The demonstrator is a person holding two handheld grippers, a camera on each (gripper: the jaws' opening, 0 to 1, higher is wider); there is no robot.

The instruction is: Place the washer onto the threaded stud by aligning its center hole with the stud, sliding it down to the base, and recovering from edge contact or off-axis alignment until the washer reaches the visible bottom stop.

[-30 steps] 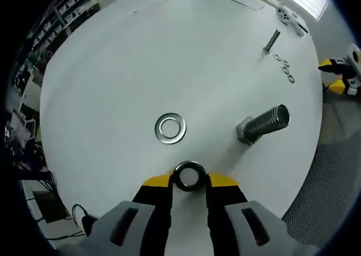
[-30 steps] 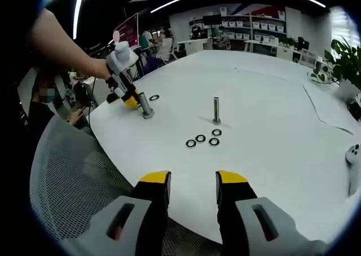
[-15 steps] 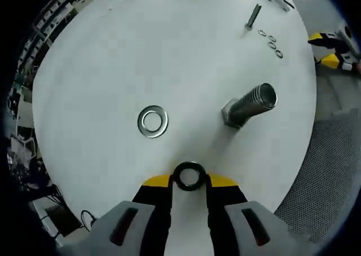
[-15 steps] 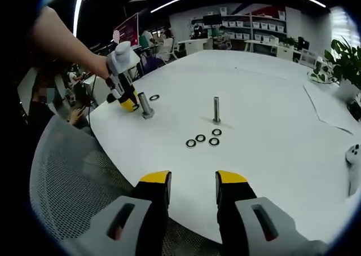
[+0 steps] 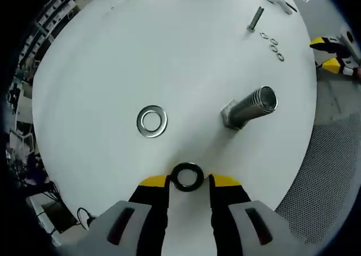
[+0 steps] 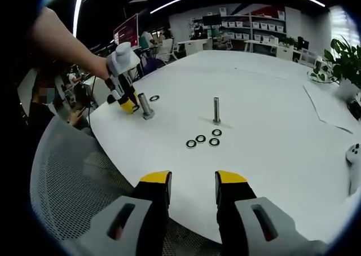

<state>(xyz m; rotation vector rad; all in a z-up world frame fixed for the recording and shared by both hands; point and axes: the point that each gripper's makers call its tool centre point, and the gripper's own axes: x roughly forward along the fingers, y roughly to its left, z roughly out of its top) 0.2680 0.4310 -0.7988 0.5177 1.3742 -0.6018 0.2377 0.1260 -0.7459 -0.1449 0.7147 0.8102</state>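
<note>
My left hand-held gripper is closed on a dark washer, which sits between the two yellow tips with its hole open toward the camera. The large threaded stud stands on its hexagonal base on the white bench, near the bench edge at my side, and it is still apart from the washer. A second washer, a shiny steel washer, lies flat on the bench a little further from that edge.

My right hand-held gripper holds nothing; its jaws stand open with a clear gap, and it hovers over the near bench edge. In the right gripper view I see a thin upright stud more toward the middle of the bench, with three small dark washers lying just beside it.

To do this step well, I think I must first bring the washer above the top of the large stud and make it level, so the hole is on the same axis as the stud. Then I lower slowly. If the rim catches on the thread, I should lift a little, correct the tilt, and try again, not push. I release only when the washer rests on the hexagonal base.
</note>
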